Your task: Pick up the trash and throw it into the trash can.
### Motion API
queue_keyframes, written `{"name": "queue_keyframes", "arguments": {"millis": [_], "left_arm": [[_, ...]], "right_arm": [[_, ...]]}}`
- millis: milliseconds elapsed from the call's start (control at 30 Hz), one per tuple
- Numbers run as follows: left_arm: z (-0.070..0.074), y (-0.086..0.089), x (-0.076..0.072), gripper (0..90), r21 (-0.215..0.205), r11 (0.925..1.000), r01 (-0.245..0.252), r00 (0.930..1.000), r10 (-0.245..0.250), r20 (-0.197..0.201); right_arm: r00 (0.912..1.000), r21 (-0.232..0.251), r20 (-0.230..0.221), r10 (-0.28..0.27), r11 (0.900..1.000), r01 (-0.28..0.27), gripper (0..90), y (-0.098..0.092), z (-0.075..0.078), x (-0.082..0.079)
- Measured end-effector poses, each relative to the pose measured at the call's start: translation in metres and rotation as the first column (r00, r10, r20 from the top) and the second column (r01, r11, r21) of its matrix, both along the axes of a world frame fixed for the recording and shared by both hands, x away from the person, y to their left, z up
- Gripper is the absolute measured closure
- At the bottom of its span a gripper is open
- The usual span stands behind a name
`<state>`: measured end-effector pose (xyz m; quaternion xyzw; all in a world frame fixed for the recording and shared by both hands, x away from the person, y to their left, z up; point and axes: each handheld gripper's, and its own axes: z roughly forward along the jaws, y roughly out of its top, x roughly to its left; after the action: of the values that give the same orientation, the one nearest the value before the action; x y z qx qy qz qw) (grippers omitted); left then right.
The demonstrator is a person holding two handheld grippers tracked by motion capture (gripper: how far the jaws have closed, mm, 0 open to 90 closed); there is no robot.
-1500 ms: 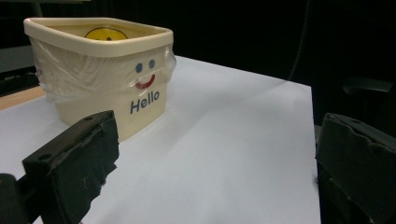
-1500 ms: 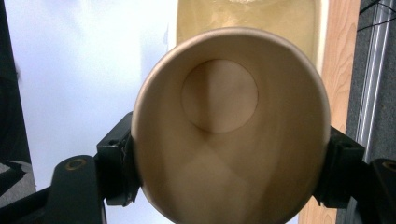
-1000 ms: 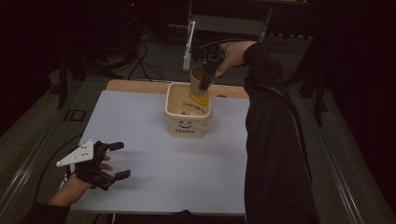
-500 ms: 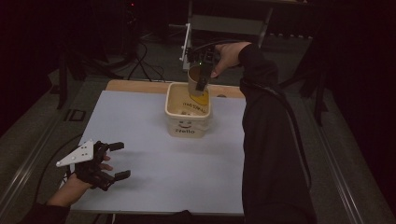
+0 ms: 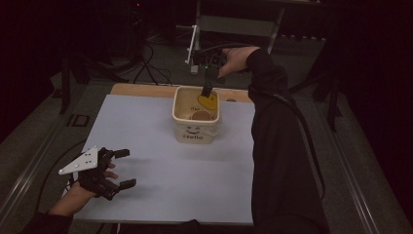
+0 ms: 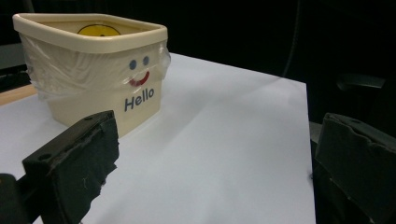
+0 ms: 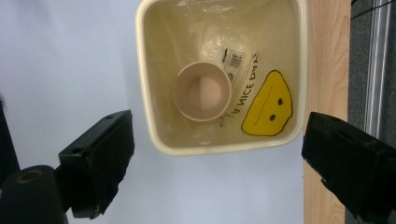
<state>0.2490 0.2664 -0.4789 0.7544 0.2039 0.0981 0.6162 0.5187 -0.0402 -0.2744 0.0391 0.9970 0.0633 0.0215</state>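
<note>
The white table (image 5: 160, 195) stood in a dark room, a strip of bare wood along its far edge, cables on the floor beyond. My right gripper (image 5: 206, 91) hung over the tub (image 5: 195, 127) near the far edge; its jaws had just been opening and stood wide with nothing between them, and the cup (image 7: 202, 91) I had held a second before now sat upright inside the tub. My left gripper (image 5: 117, 168) rested near the near left corner, jaws wide and empty, unmoved.
</note>
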Motion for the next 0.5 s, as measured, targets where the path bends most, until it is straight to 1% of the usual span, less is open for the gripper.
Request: {"name": "queue_keyframes", "arguments": {"millis": [300,500], "left_arm": [[0.000,-0.002,0.001,0.4,0.002,1.0000,0.006,1.0000,-0.006,-0.002],[0.000,-0.004,0.002,0.4,0.007,0.9999,0.013,0.9999,-0.013,-0.003]], "right_arm": [[0.9998,-0.001,0.002,-0.019,1.000,0.019,9.6,-0.011,0.000,-0.005],[0.9986,-0.011,0.000,-0.053,0.999,0.053,9.6,-0.021,-0.002,-0.007]]}}
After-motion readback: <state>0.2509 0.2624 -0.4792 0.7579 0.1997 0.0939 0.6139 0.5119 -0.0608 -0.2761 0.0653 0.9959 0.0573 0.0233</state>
